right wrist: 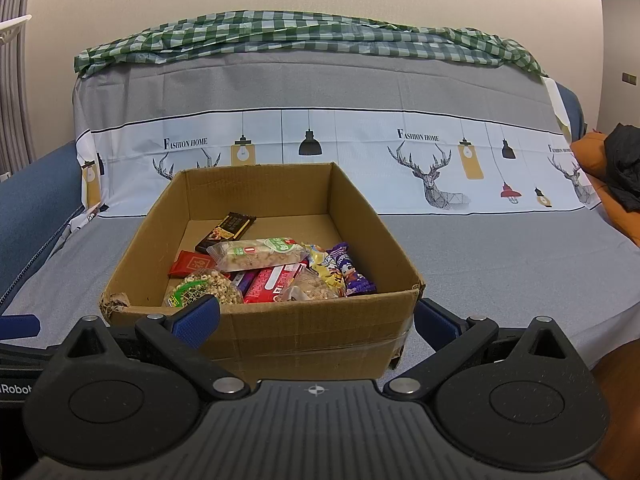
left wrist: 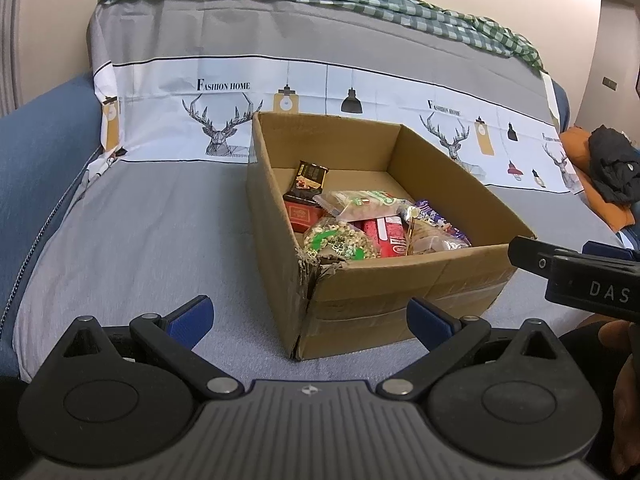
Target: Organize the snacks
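With the left gripper (left wrist: 310, 318) and right gripper (right wrist: 316, 318) both wide open and empty, the heaped slippery snack packets (right wrist: 272, 270) risked slipping from a pinch inside the cardboard box (right wrist: 312, 332).

In my right wrist view the cardboard box (right wrist: 280, 320) sits at centre frame on the sofa seat (right wrist: 500, 264), with the backrest cover (right wrist: 320, 88) rising behind it and a checked cloth (right wrist: 304, 36) draped along its top edge. Inside the box the snacks crowd the near half — a dark bar (right wrist: 228, 230) lies furthest back, a clear nut bar (right wrist: 260, 254) just in front of it, a round puffed cake (right wrist: 204, 288) in the near-left corner and a foil wrapper (right wrist: 352, 272) toward the right wall. At the far right of the frame a cushion (right wrist: 592, 160) carries a bundled garment (right wrist: 624, 164).
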`<state>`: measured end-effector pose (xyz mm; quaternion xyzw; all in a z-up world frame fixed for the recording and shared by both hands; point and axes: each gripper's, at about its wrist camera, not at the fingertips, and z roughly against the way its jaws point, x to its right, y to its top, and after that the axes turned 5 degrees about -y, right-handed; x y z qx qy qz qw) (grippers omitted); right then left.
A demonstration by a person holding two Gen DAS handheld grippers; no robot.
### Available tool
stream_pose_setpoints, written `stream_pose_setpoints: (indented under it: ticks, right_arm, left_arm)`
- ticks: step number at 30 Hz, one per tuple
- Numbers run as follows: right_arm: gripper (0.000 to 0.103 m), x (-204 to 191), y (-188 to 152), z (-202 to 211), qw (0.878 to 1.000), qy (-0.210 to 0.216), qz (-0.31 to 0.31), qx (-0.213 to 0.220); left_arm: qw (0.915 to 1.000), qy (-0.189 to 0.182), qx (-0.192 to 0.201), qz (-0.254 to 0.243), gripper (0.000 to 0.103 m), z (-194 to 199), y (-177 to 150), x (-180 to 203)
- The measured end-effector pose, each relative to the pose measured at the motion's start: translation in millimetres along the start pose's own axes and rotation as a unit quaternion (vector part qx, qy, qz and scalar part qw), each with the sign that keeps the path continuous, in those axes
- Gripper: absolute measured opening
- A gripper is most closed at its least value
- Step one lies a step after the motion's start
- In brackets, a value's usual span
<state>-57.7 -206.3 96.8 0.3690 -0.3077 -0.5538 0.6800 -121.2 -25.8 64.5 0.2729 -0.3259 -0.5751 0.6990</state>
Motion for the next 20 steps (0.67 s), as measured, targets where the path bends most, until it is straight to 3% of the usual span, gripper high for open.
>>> stream_pose_setpoints:
  ticks: [20]
  right_arm:
    - [0.102, 0.4, 4.0, 9.1, 1.0, 0.004, 0.005, 0.027]
  left_arm:
    - [0.9992, -0.027, 0.025, -0.013, 0.103, 3.0, 10.3, 3.9]
